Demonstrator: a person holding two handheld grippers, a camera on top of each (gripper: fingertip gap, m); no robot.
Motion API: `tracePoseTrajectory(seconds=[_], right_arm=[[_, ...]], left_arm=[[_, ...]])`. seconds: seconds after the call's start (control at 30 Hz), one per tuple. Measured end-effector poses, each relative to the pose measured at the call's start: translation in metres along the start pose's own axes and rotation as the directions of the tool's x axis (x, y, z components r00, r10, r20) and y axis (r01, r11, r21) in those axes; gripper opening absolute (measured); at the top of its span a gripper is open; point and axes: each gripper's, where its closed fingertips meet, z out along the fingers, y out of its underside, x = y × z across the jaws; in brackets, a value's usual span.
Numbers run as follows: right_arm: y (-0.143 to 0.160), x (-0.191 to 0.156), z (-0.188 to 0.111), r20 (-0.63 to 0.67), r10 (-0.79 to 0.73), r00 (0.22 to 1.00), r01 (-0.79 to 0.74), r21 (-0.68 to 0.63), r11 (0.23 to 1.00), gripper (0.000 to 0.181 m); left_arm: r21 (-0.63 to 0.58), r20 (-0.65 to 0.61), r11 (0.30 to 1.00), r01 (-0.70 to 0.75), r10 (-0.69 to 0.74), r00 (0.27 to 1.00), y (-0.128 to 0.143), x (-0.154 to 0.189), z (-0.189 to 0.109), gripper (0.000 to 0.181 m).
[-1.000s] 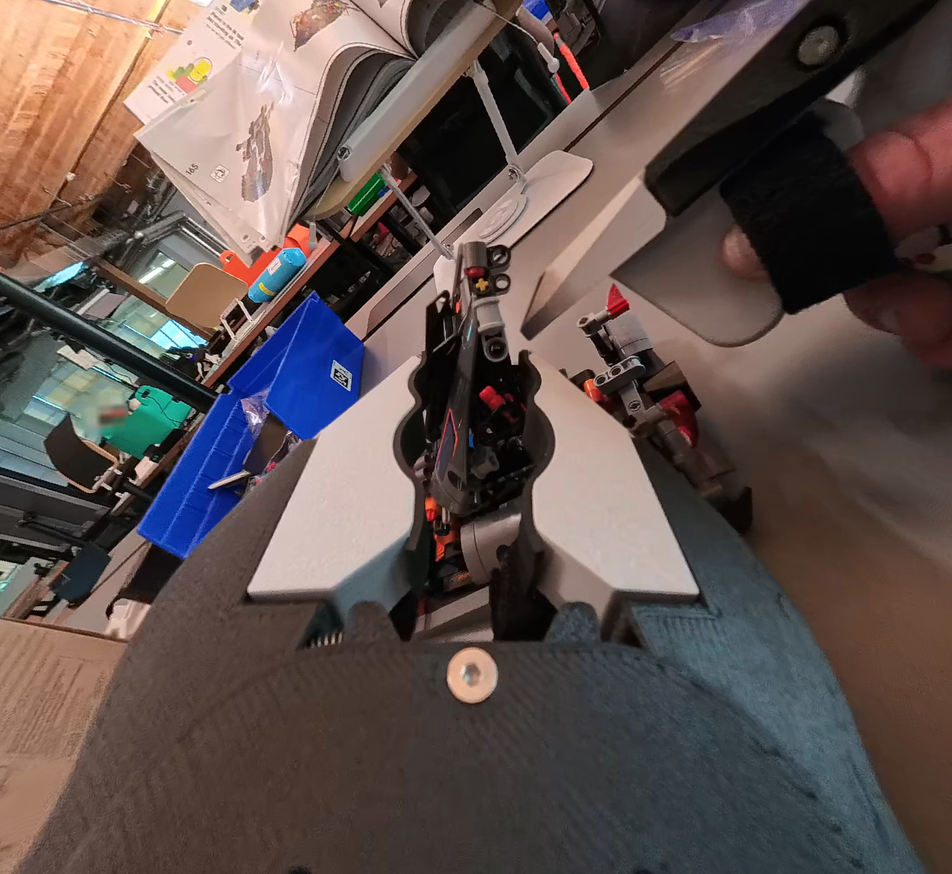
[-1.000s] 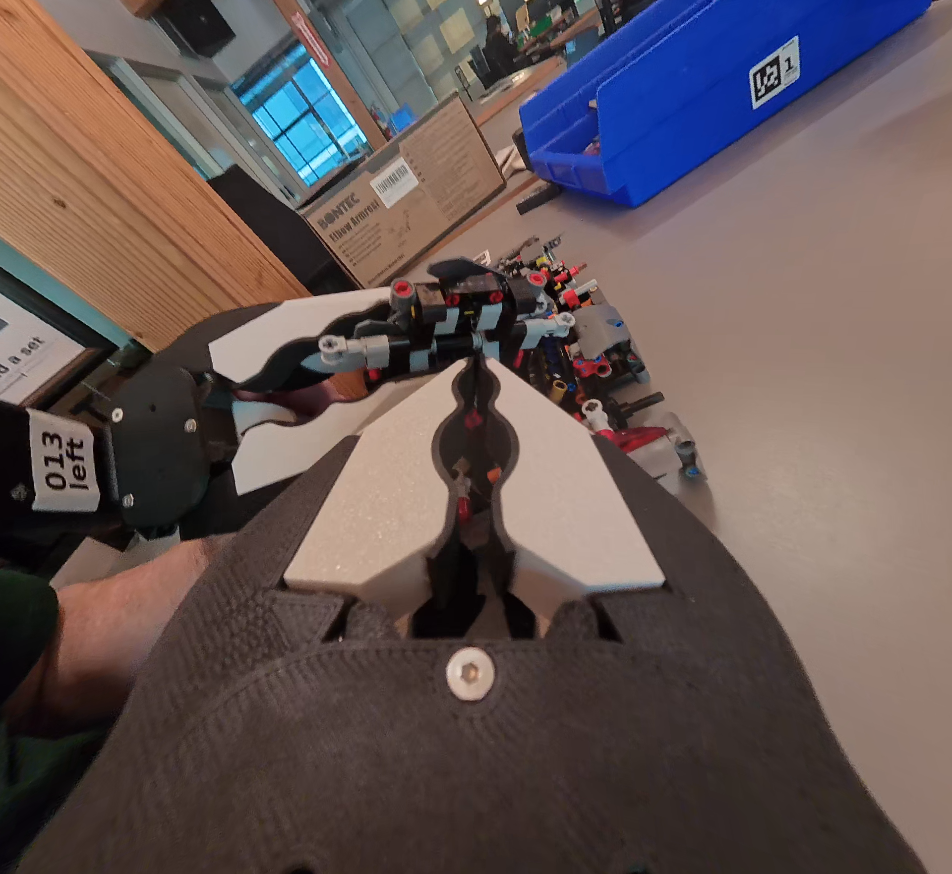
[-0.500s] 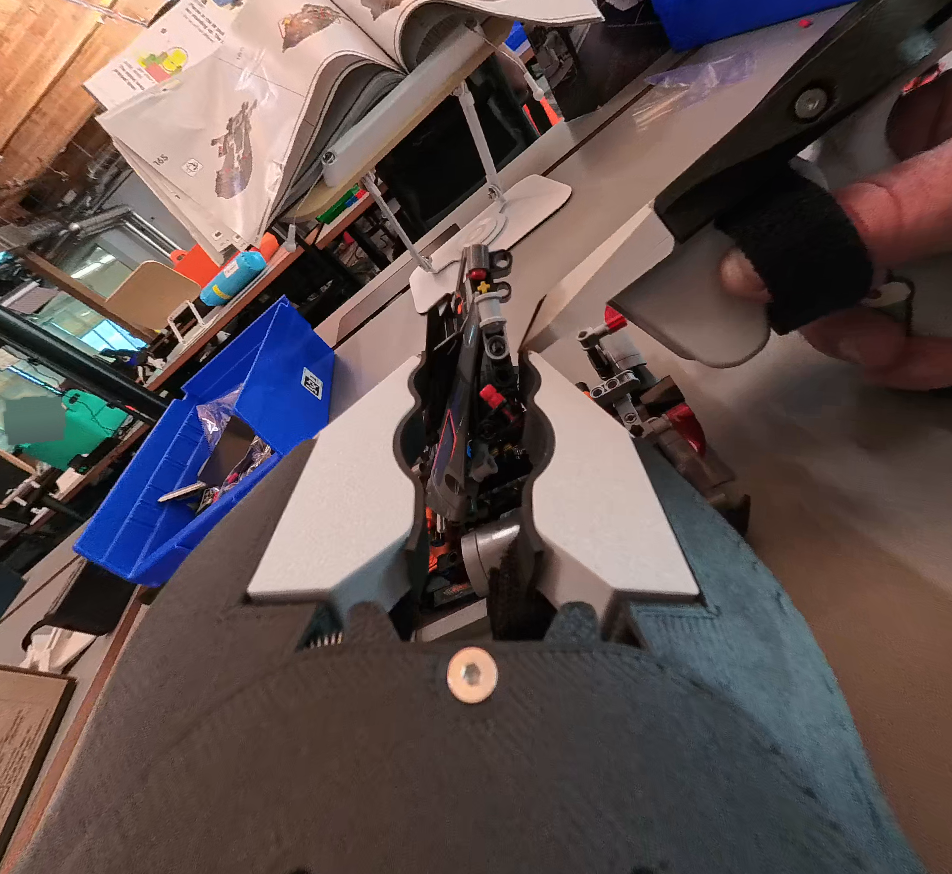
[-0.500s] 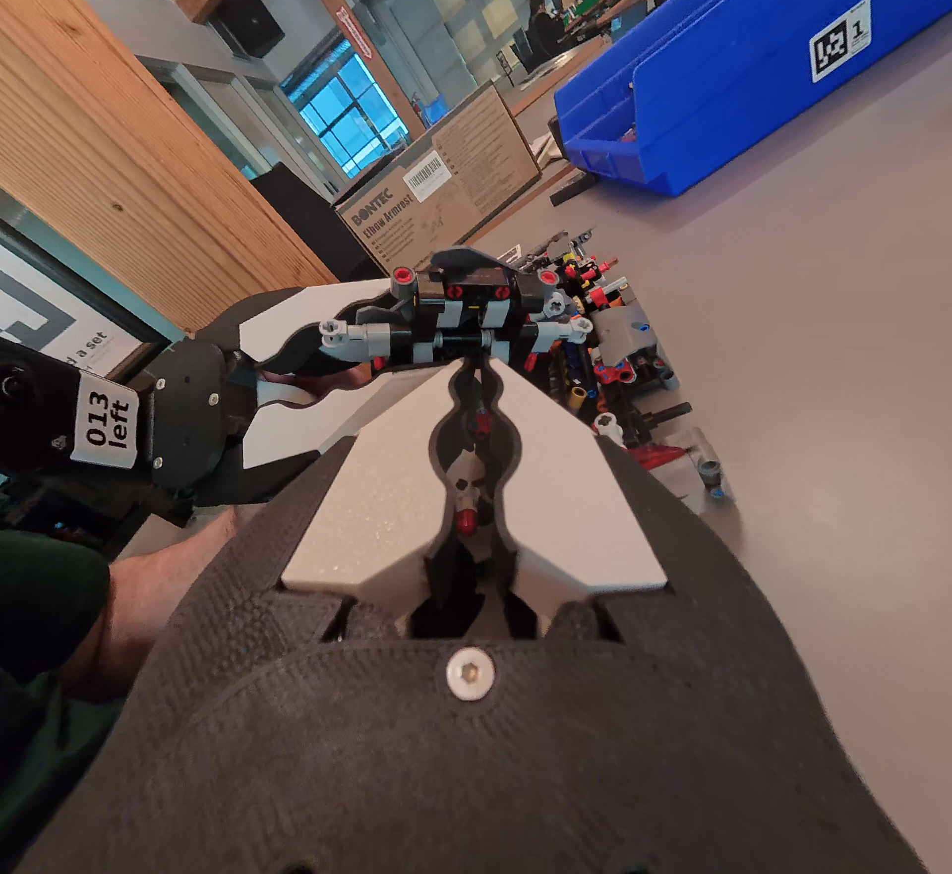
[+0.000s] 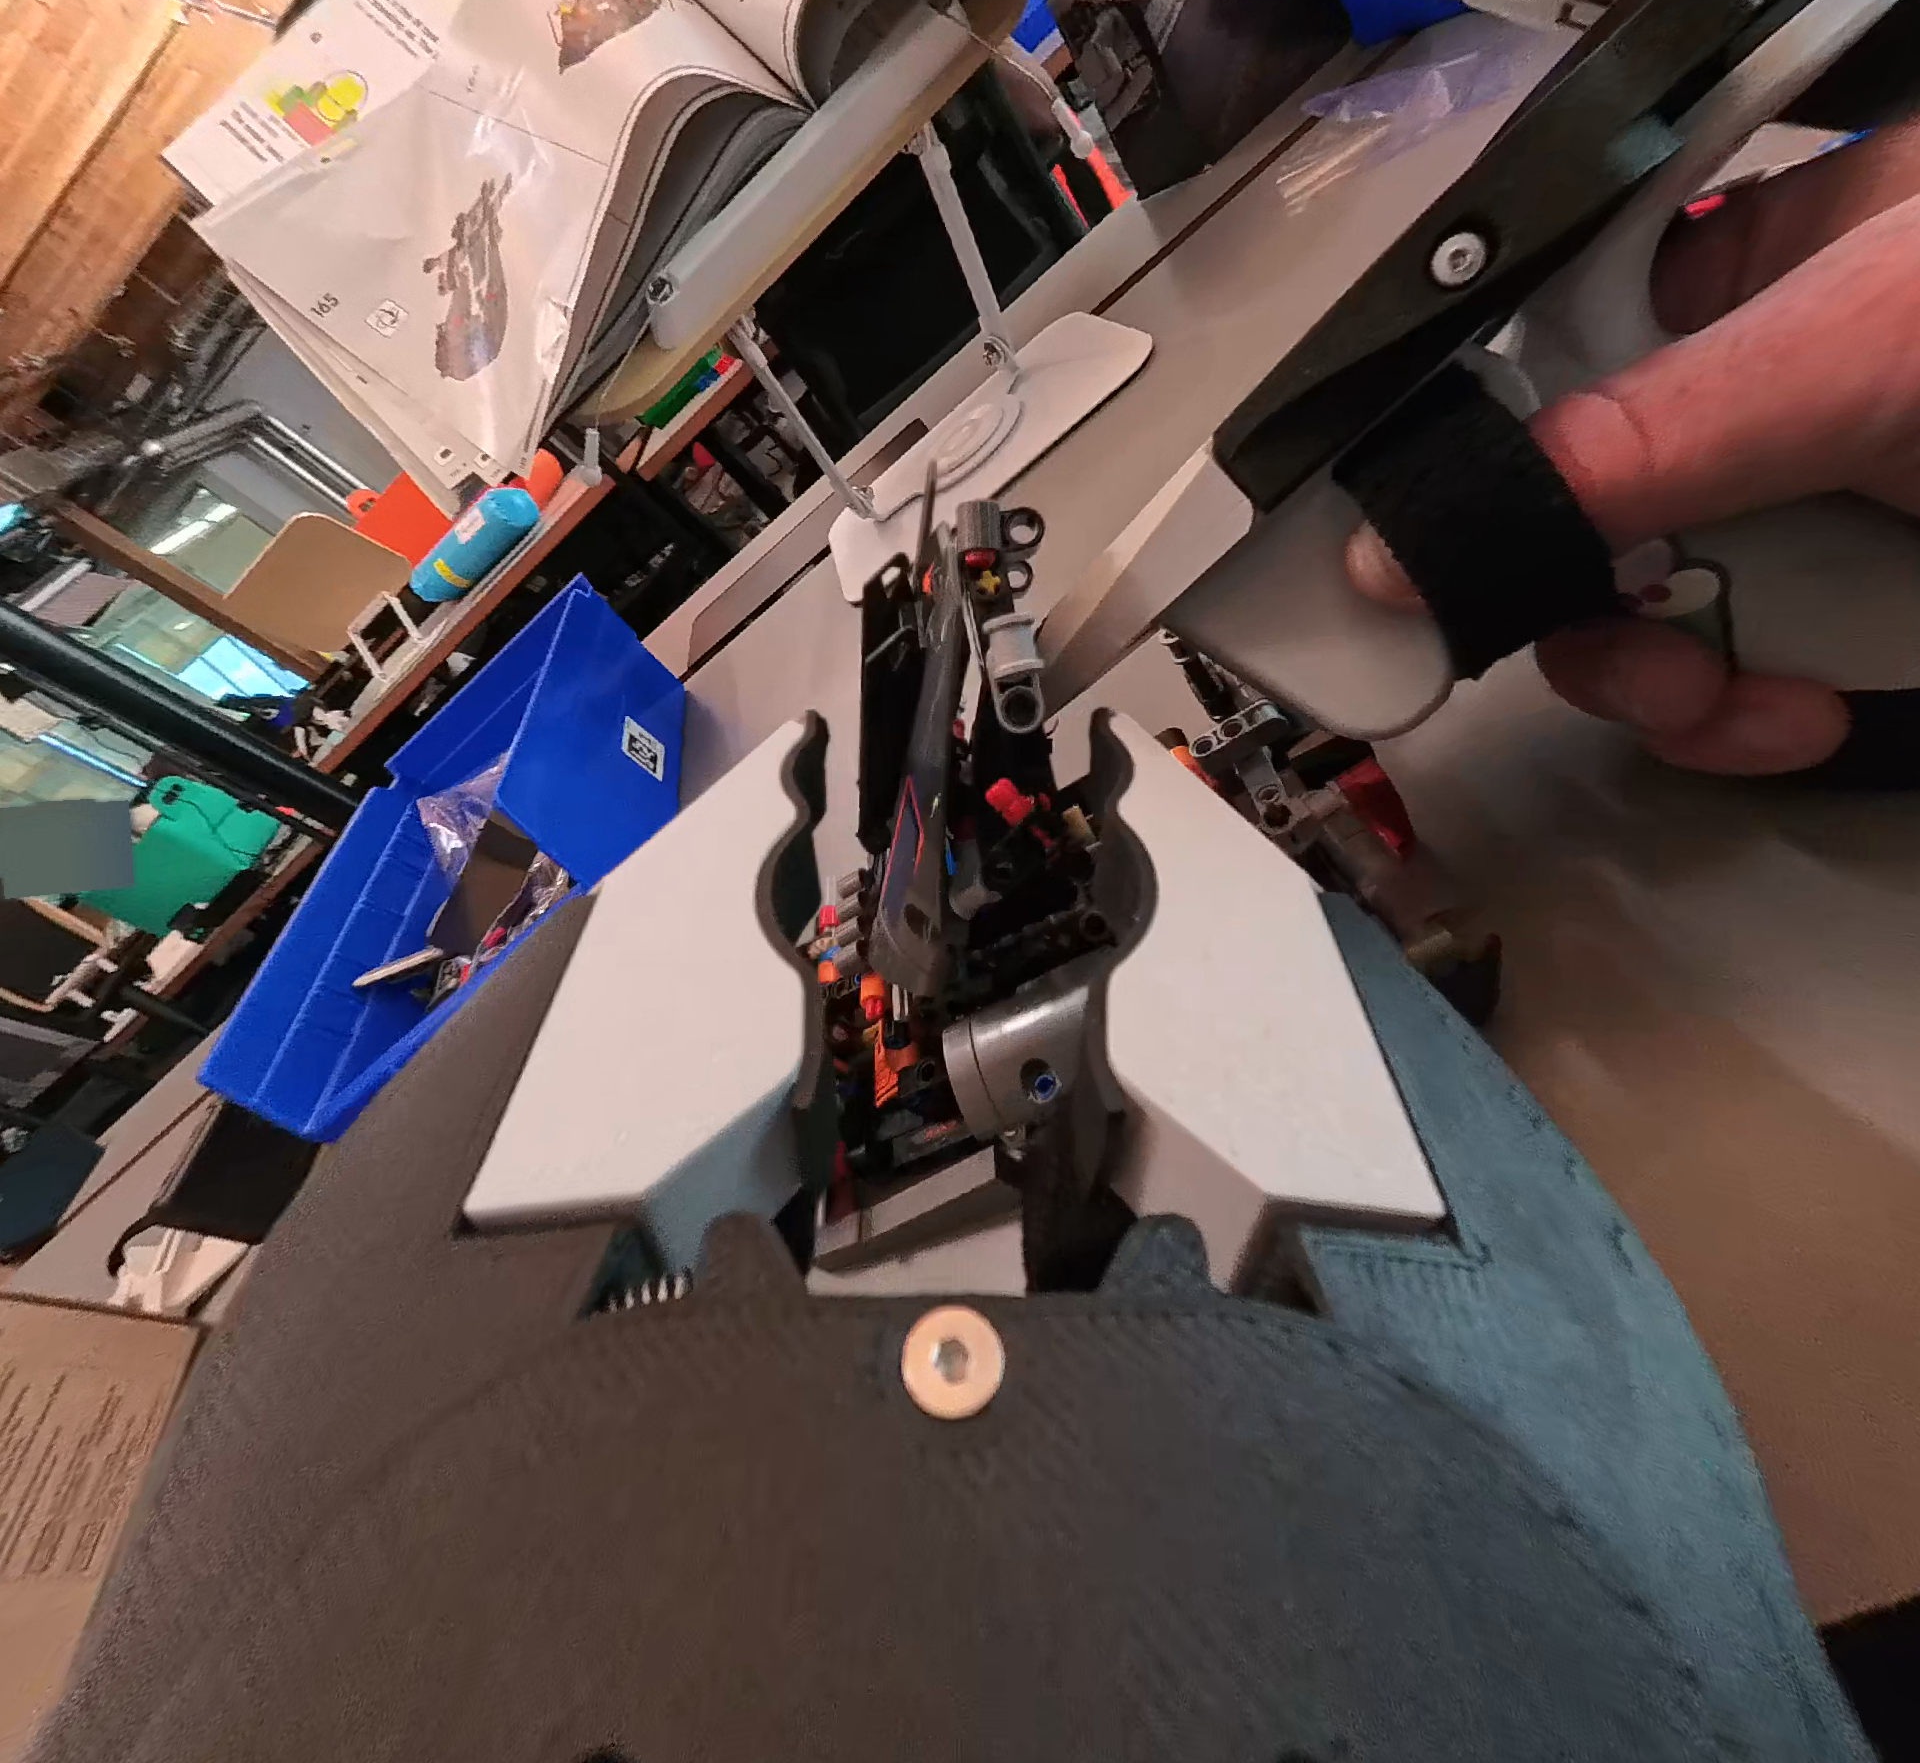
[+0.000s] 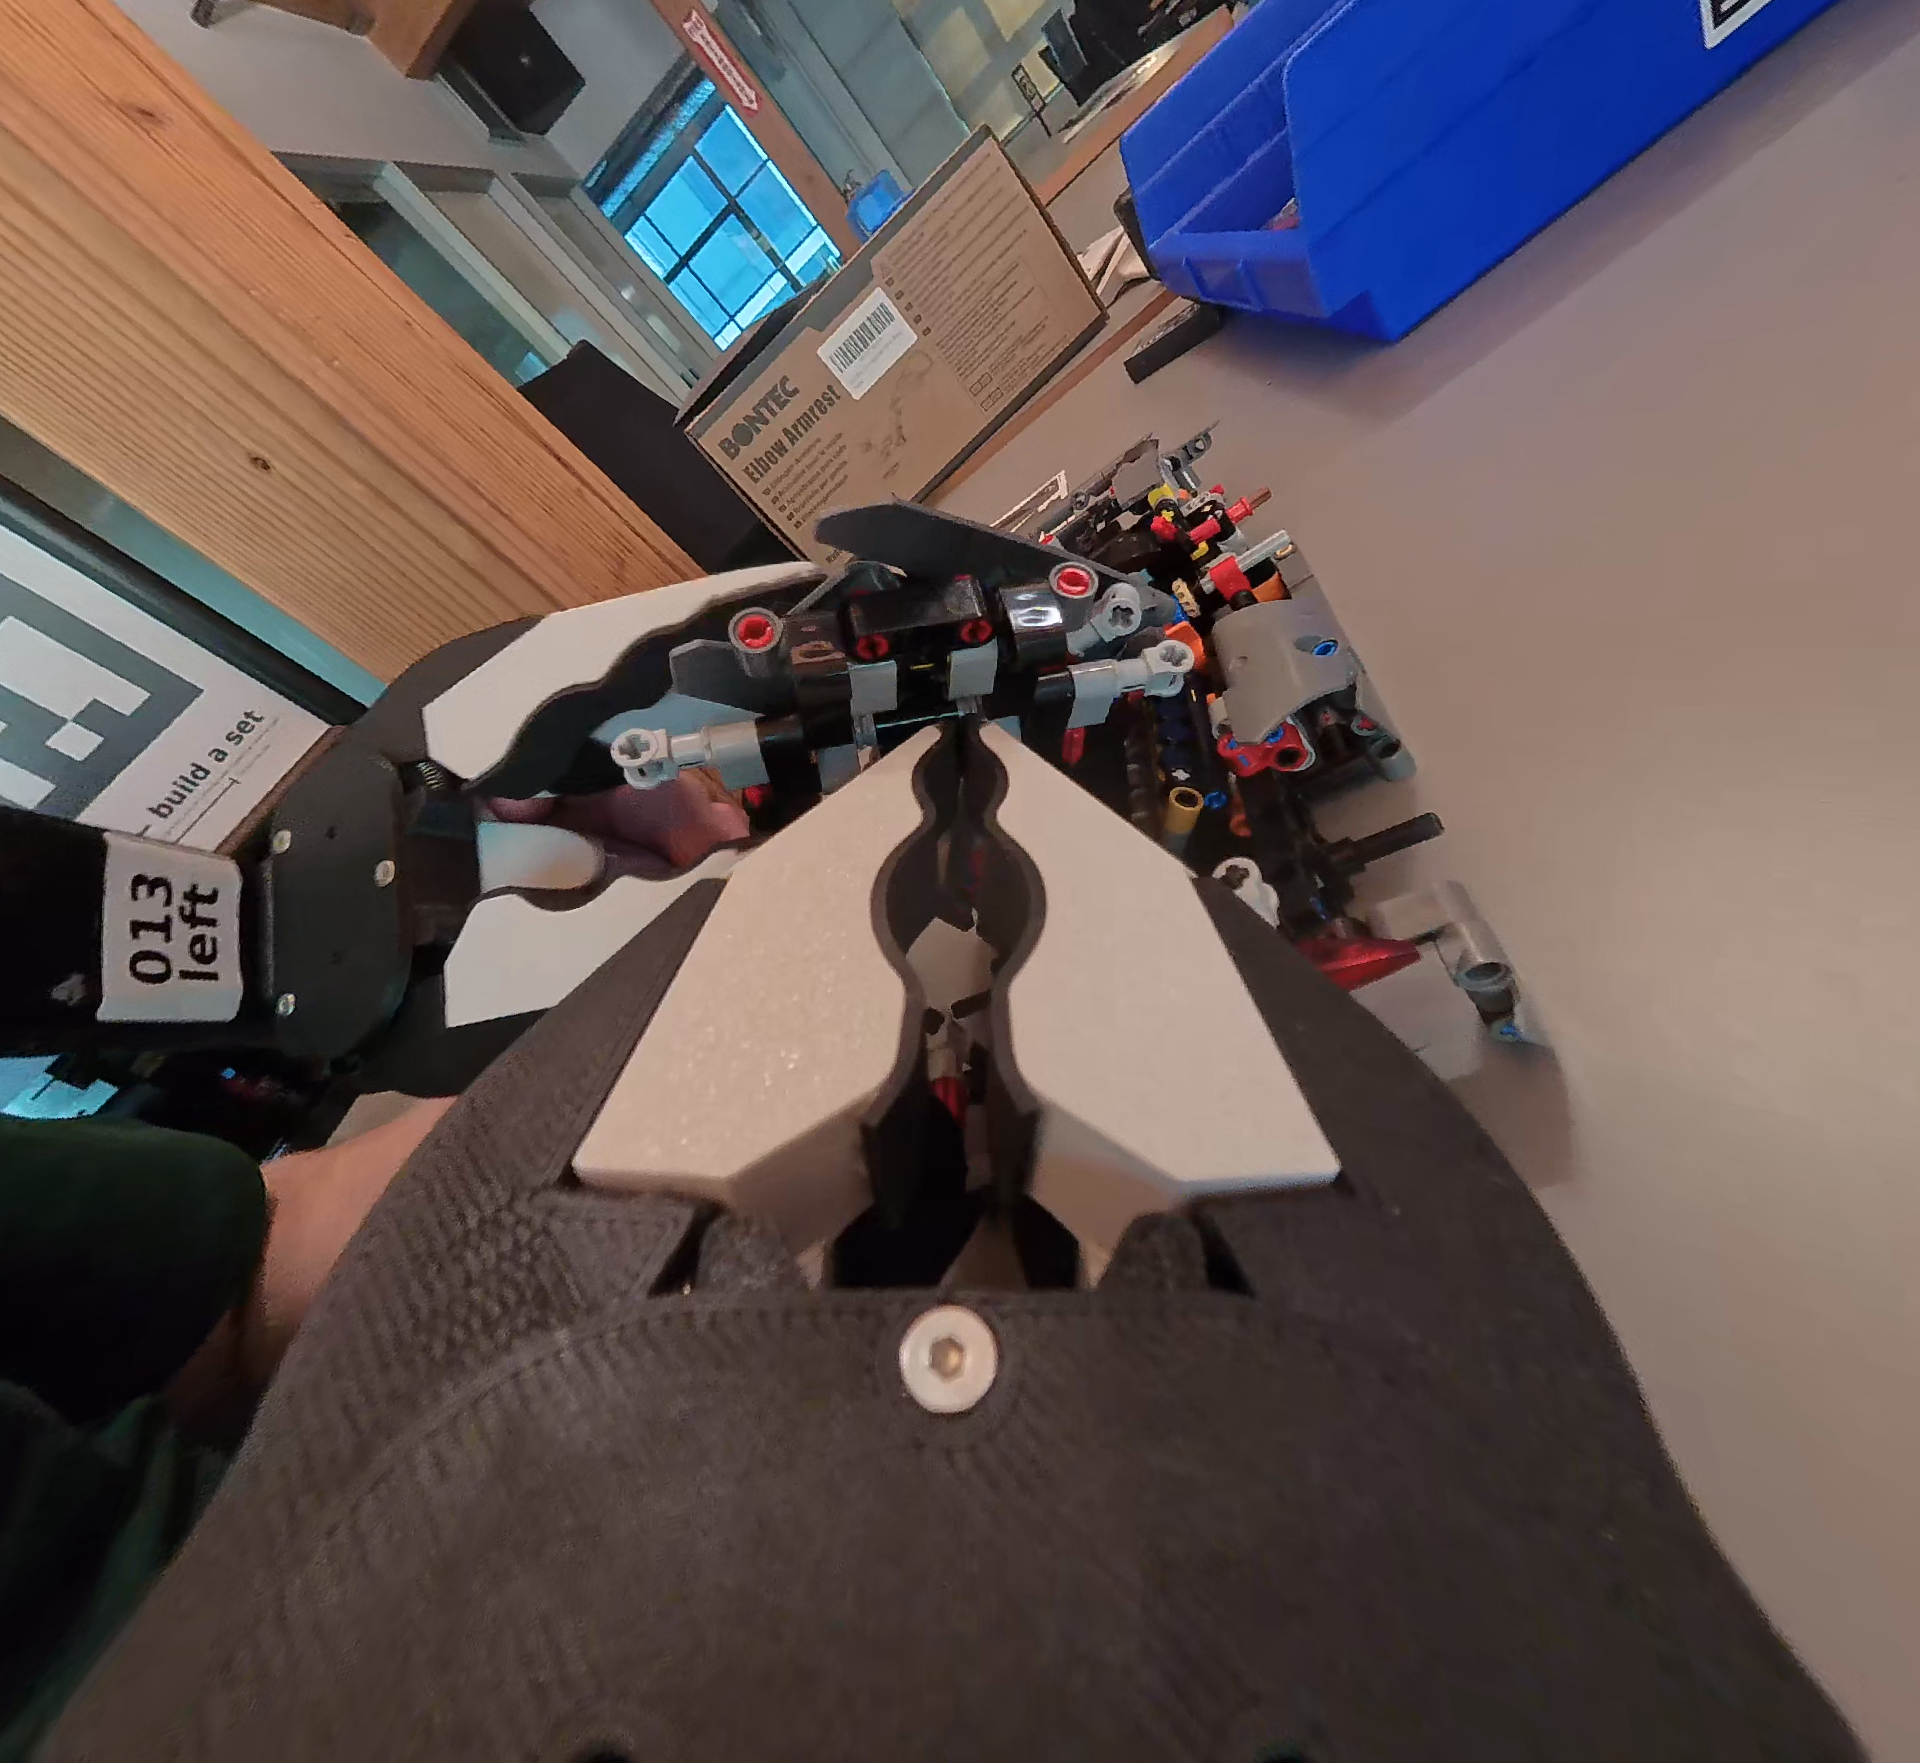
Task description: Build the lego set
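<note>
My left gripper (image 5: 956, 737) is shut on a black and grey lego sub-assembly (image 5: 935, 778), which stands up between its fingers and sticks out past the tips. In the right wrist view the same sub-assembly (image 6: 935, 664) lies crosswise under the left gripper's upper finger (image 6: 582, 674). My right gripper (image 6: 961, 737) is almost shut on a thin dark piece, and its tips touch the sub-assembly's underside. In the left wrist view a right finger (image 5: 1195, 591) meets the grey connector near the top. The larger lego model (image 6: 1278, 674) lies on the table behind it.
A blue bin (image 5: 582, 737) with bagged parts sits on the left, and it also shows in the right wrist view (image 6: 1455, 155). An open instruction book (image 5: 727, 51) rests on a stand. A cardboard box (image 6: 914, 352) stands at the grey table's (image 6: 1662, 674) far edge.
The gap between my left fingers has widened a little around the sub-assembly. Both grippers shifted and tilted slightly. The right gripper's tips have stayed against the sub-assembly.
</note>
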Motion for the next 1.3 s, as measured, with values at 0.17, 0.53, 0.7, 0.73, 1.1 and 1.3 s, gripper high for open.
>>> tracePoseTrajectory(seconds=[0.17,0.53,0.7,0.73,1.1,1.3], right_arm=[[0.001,0.000,0.001,-0.004,-0.010,1.000,0.010,-0.005,1.000,0.000],[0.000,-0.001,0.001,0.005,-0.011,1.000,0.011,0.006,1.000,0.000],[-0.002,-0.002,-0.004,0.009,0.006,1.000,-0.006,0.023,1.000,0.001],[-0.001,-0.003,-0.005,0.012,0.013,1.000,-0.014,0.024,1.000,0.003],[0.008,-0.006,-0.015,0.004,0.037,0.999,-0.037,-0.015,0.999,0.001],[0.009,-0.007,-0.025,0.038,0.113,0.993,-0.112,-0.020,0.993,0.006]], left_arm=[[0.017,0.014,0.999,-0.028,0.028,1.000,-0.016,0.003,-0.016,0.041],[-0.051,0.023,0.995,-0.088,0.089,0.996,-0.021,0.008,-0.014,0.005],[-0.028,0.018,0.992,-0.123,0.123,0.992,-0.024,0.012,-0.013,0.004],[-0.022,0.012,0.990,-0.136,0.136,0.991,-0.025,0.014,-0.013,0.005],[0.063,-0.054,0.969,-0.240,0.243,0.968,-0.041,0.032,-0.012,0.005],[0.118,-0.080,0.926,-0.358,0.369,0.926,-0.043,0.038,-0.016,0.005]])
